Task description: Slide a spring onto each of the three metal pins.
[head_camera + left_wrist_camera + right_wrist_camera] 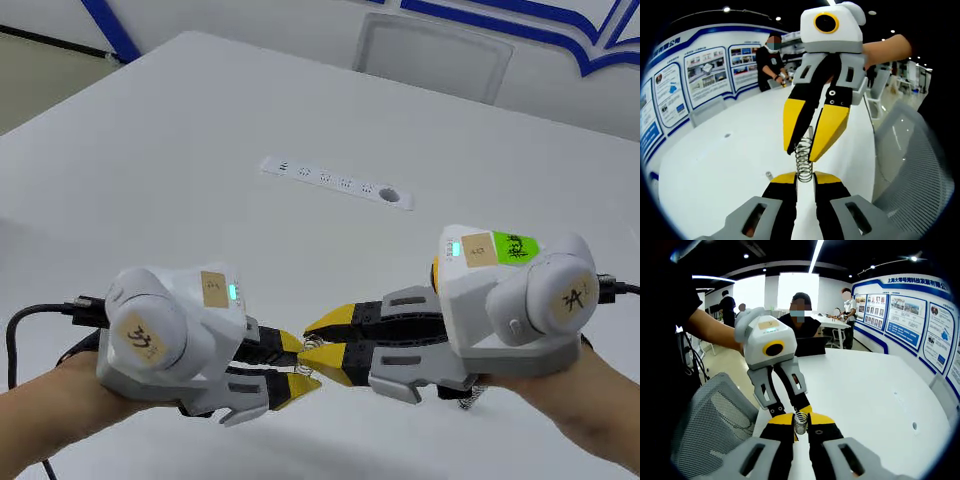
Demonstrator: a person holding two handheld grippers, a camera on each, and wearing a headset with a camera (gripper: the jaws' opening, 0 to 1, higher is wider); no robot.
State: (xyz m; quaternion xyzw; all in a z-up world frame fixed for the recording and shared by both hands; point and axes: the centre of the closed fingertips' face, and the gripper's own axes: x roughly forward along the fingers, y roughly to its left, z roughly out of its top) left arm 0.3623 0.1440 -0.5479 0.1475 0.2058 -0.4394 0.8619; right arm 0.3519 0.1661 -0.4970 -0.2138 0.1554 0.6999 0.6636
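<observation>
My two grippers meet tip to tip low over the white table (200,170). A small steel spring (312,346) spans the gap between them. In the left gripper view my left gripper (805,178) is shut on the near end of the spring (803,159). Opposite it, the right gripper (801,153) has its yellow fingers closed on a thin metal pin (810,132) that runs into the spring's far end. From my right gripper (801,420) the spring (800,423) appears end-on, with the left gripper (803,411) behind. Another spring (470,392) lies under the right gripper (318,342).
A white power strip (335,182) lies mid-table and a chair (430,55) stands at the far edge. A grey mesh chair (715,415) sits beside the table. A small metal piece (768,174) rests on the tabletop. People sit and stand at a farther table (830,322).
</observation>
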